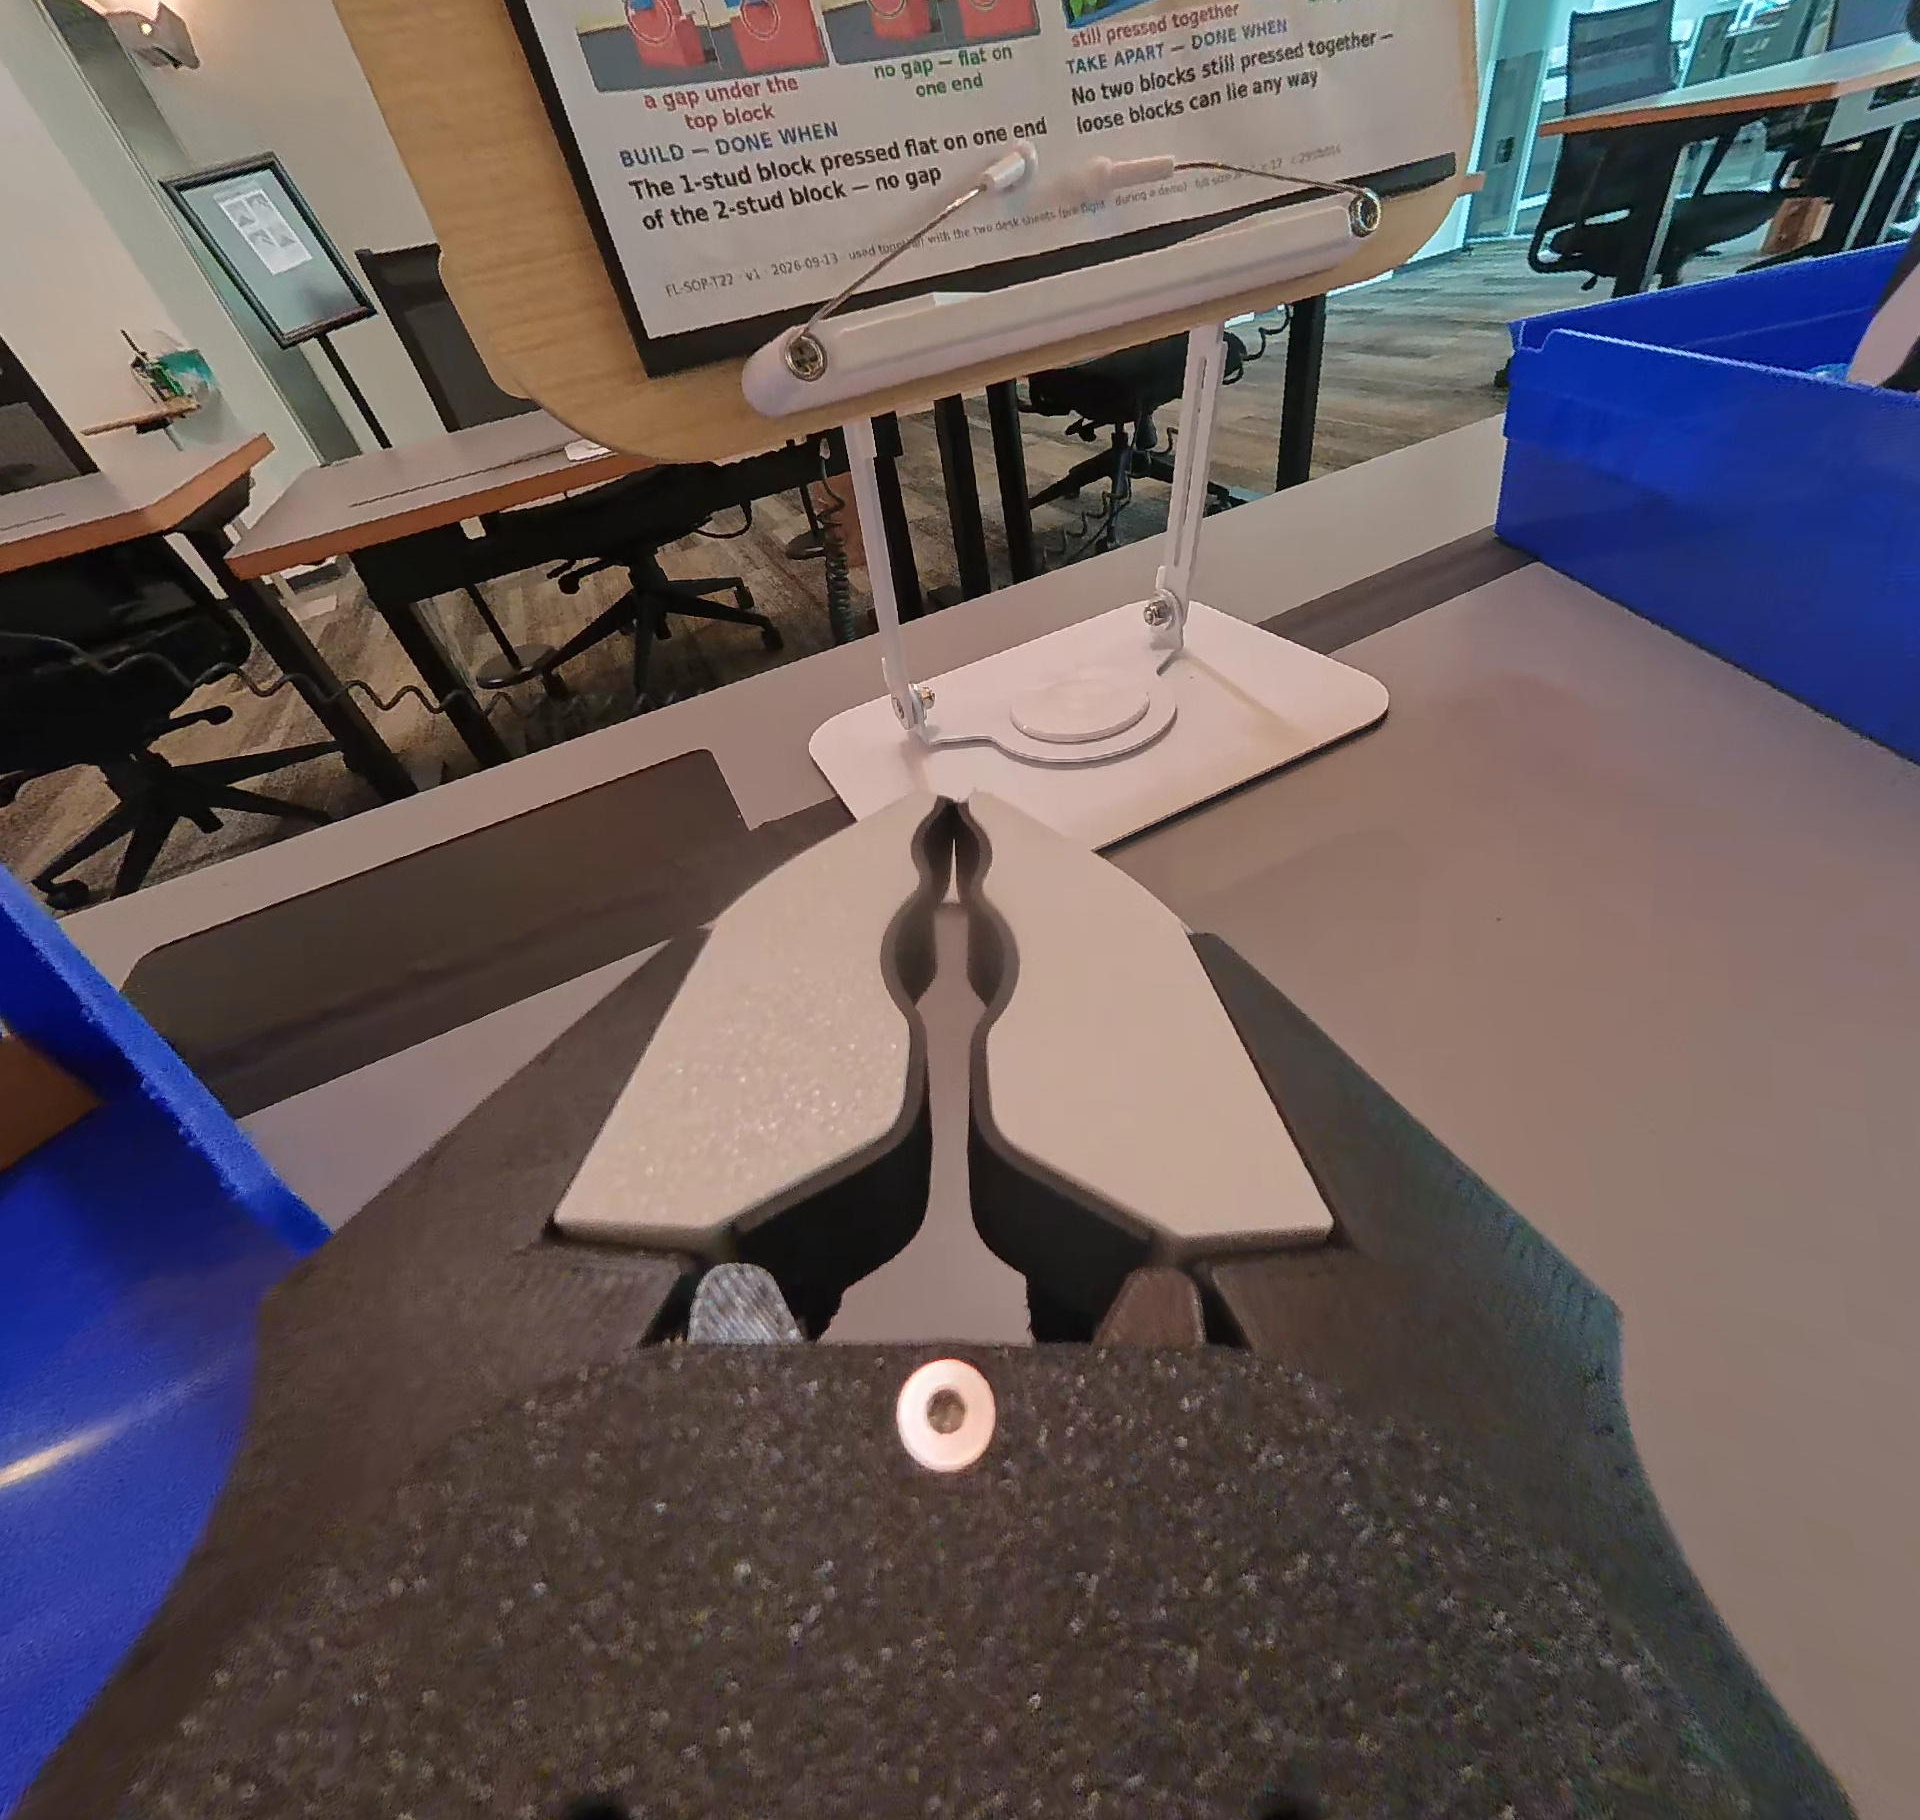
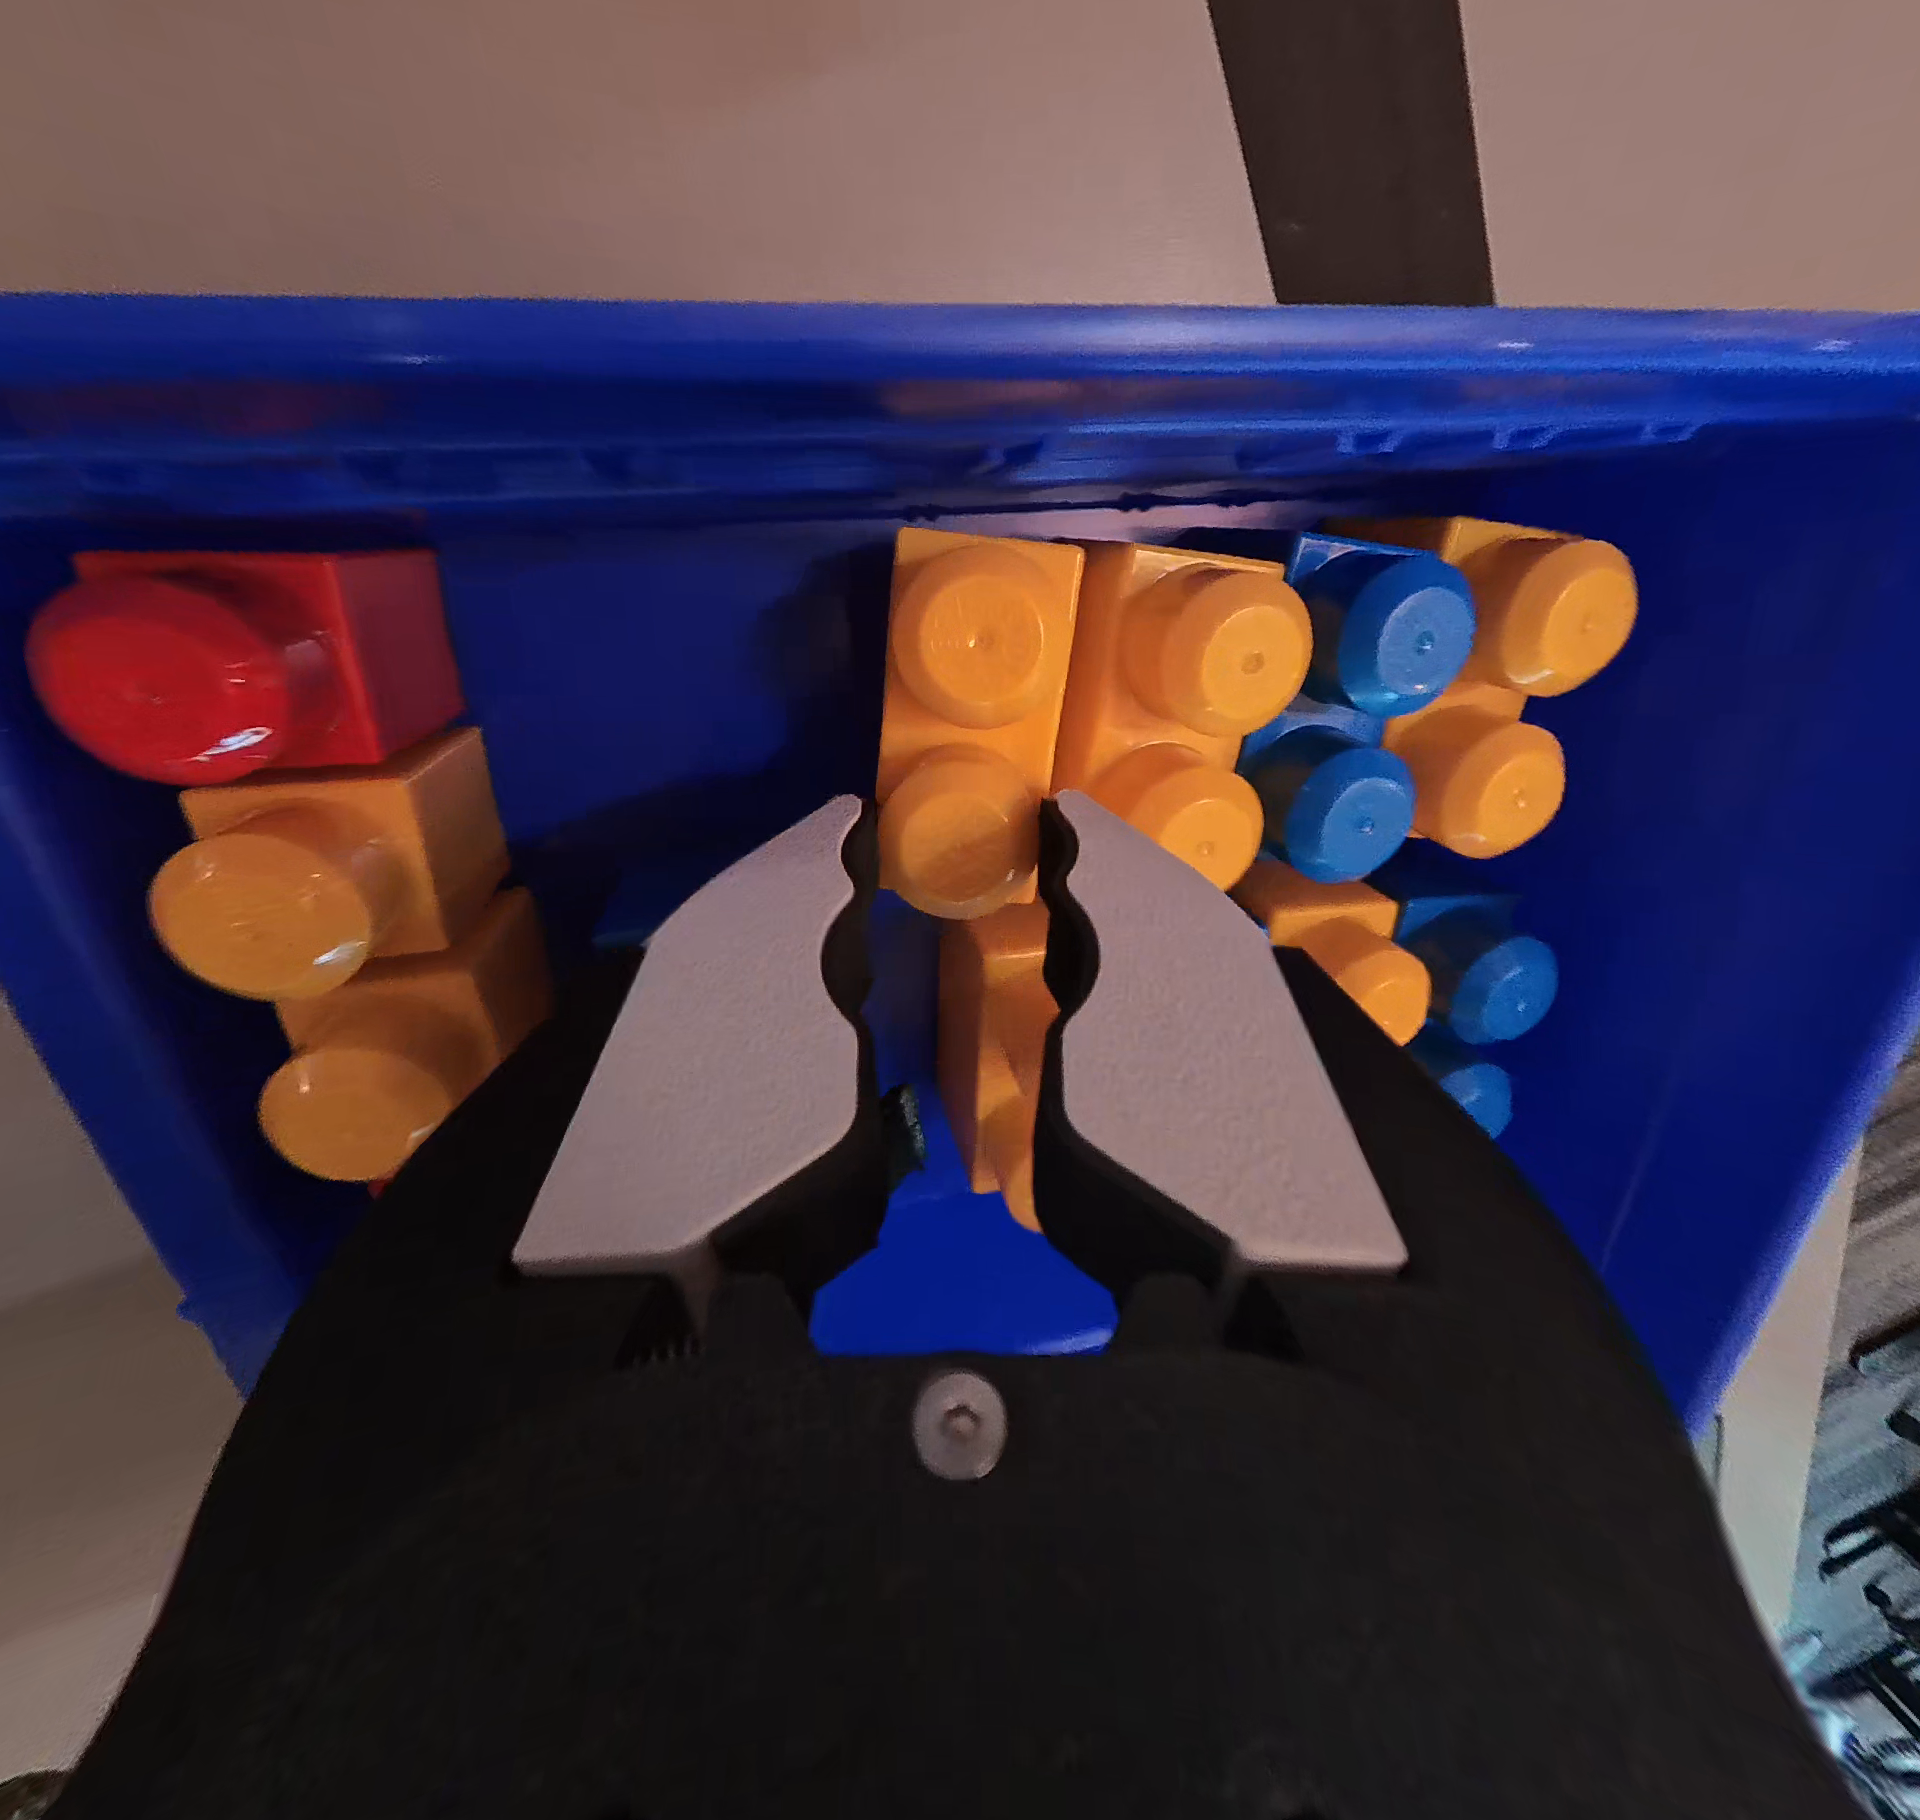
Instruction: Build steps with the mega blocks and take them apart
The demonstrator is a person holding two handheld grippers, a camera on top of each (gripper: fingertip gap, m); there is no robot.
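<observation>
In the right wrist view my right gripper (image 2: 954,820) reaches into a blue bin (image 2: 935,368) of mega blocks. Its fingertips (image 2: 821,856) press both sides of the near stud of an orange two-stud block (image 2: 977,638), which stands against the far wall. Another orange two-stud block (image 2: 1174,690) touches it on the right. In the left wrist view my left gripper (image 1: 954,809) is shut and empty, held over the grey table (image 1: 1507,939). No blocks show in that view.
The bin also holds a red one-stud block (image 2: 208,658), two orange one-stud blocks (image 2: 312,877), blue blocks (image 2: 1361,710) and more orange ones (image 2: 1507,679). A white stand (image 1: 1101,721) bearing an instruction sheet stands ahead of the left gripper. Blue bins flank it at right (image 1: 1714,482) and left (image 1: 125,1095). The gap from one gripper's tips to the other's is roughly 40 cm.
</observation>
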